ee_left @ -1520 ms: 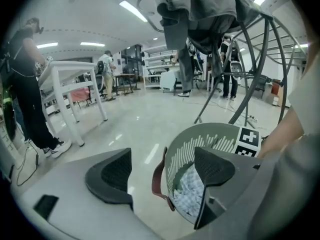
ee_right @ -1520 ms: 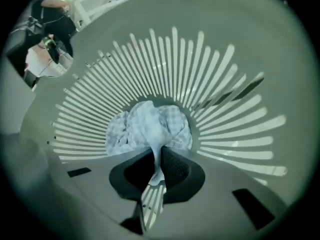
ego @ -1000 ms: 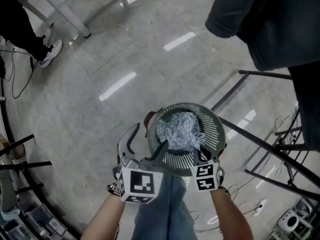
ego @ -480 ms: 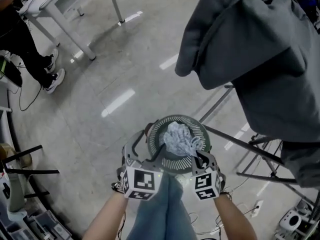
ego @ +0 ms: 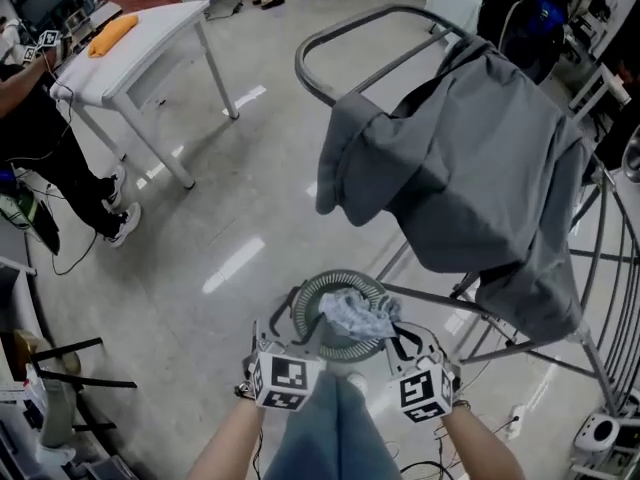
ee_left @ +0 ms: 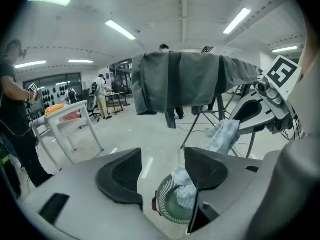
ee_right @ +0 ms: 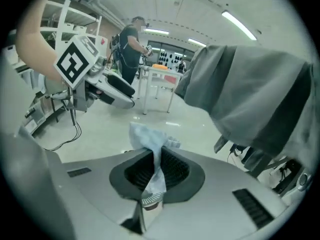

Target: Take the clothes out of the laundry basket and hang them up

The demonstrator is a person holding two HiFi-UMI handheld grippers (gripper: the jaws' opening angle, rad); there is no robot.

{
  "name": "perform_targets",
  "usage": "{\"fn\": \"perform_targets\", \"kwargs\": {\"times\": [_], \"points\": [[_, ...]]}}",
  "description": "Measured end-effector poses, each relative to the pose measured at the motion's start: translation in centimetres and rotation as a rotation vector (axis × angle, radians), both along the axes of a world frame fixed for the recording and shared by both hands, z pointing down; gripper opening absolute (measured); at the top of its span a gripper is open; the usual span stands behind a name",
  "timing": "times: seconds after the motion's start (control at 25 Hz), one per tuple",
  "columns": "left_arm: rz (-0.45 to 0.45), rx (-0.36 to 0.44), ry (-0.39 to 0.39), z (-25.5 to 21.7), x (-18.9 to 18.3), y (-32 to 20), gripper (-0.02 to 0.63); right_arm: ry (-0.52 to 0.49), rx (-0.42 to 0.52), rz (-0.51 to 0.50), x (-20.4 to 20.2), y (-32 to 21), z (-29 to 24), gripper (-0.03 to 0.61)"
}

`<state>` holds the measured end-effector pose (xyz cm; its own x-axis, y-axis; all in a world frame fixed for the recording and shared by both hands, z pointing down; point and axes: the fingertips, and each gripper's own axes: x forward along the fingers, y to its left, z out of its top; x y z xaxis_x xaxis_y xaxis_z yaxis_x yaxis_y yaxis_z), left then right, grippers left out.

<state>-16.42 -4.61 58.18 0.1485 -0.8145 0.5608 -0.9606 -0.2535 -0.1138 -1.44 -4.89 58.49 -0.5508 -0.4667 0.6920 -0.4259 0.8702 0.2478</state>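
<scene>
A round slatted laundry basket (ego: 318,308) stands on the floor just ahead of both grippers. My right gripper (ego: 398,330) is shut on a pale blue patterned cloth (ego: 358,315) and holds it bunched above the basket; the pinched cloth (ee_right: 148,140) sticks up between its jaws. My left gripper (ego: 285,333) hovers beside the basket's left rim with its jaws closing and nothing between them. Past the jaws the basket (ee_left: 170,209) shows far below, with some pale cloth (ee_left: 184,193) still in it. A grey garment (ego: 470,168) hangs over the drying rack (ego: 330,43) at the right.
The rack's legs and crossbars (ego: 520,338) spread over the floor right of the basket. A white table (ego: 130,43) with an orange cloth (ego: 112,30) stands far left, with a person (ego: 45,138) beside it. Cables lie on the floor at the lower right.
The head view has tilted up, bringing the rack and grey garment fully into view. The right gripper has raised the pale cloth off the basket. The left jaws have narrowed.
</scene>
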Motion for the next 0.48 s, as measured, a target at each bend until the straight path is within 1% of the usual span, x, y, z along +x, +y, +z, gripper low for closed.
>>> {"fn": "perform_targets", "kwargs": {"times": [0.08,0.24,0.4,0.48], "points": [[0.04,-0.002,0.015,-1.8,1.2,-0.2,0.265,-0.026,0.023,0.008,0.6,-0.3,-3.2,0.026],[0.197,-0.025,0.071,-4.8,4.5,-0.3,0.262,-0.075,0.06,0.024,1.6,-0.4,-8.6,0.026],[0.318,-0.021,0.093,-8.6,6.9,-0.8,0.262,-0.087,0.155,-0.036,3.1,-0.1,-14.6,0.026],[0.388,-0.012,0.104,-10.8,8.4,-1.0,0.261,-0.1,0.201,-0.047,4.3,0.2,-17.5,0.026]]}}
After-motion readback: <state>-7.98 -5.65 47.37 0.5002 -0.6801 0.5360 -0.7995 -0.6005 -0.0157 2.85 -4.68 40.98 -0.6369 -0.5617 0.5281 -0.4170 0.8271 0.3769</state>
